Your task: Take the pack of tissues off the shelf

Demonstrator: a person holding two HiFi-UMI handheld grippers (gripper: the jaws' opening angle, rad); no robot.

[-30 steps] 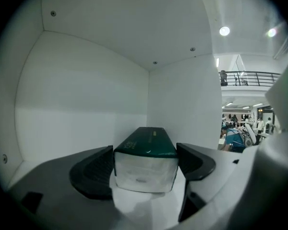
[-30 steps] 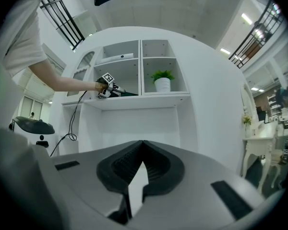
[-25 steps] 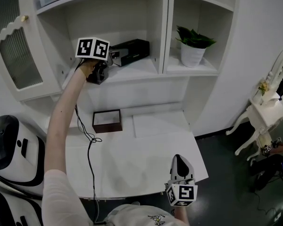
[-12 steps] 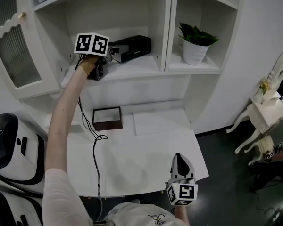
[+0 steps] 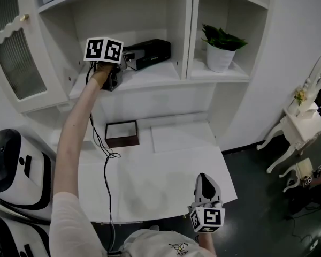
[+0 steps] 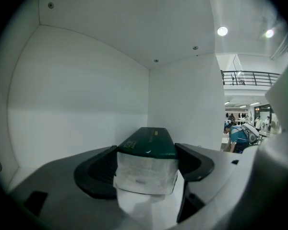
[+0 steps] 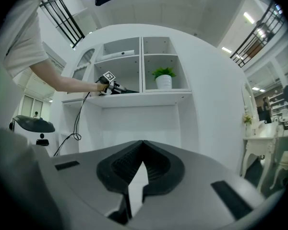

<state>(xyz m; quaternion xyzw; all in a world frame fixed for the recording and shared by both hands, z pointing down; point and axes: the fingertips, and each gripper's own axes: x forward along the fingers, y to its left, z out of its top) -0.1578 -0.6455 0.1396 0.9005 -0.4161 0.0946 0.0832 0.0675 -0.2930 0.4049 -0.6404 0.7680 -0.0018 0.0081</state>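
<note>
Left claw (image 6: 147, 166) clamped the near end of the pack of tissues (image 6: 148, 143), likely light and squashy, best held across its sides; right claw (image 7: 143, 164) was closed, empty.

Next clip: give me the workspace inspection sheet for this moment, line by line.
Surface: white table below a white shelf.
Job's things: tissue pack, dark top, in the shelf's left compartment.
Clutter: brown tray on the table; plant in the right compartment.
Grippers: left gripper shut on the tissue pack; right gripper shut, empty, low by the table's near edge.
Cables: black cable hangs from the left gripper to the table.
Surroundings: glazed door and white-and-black machine at left; side table at right.
</note>
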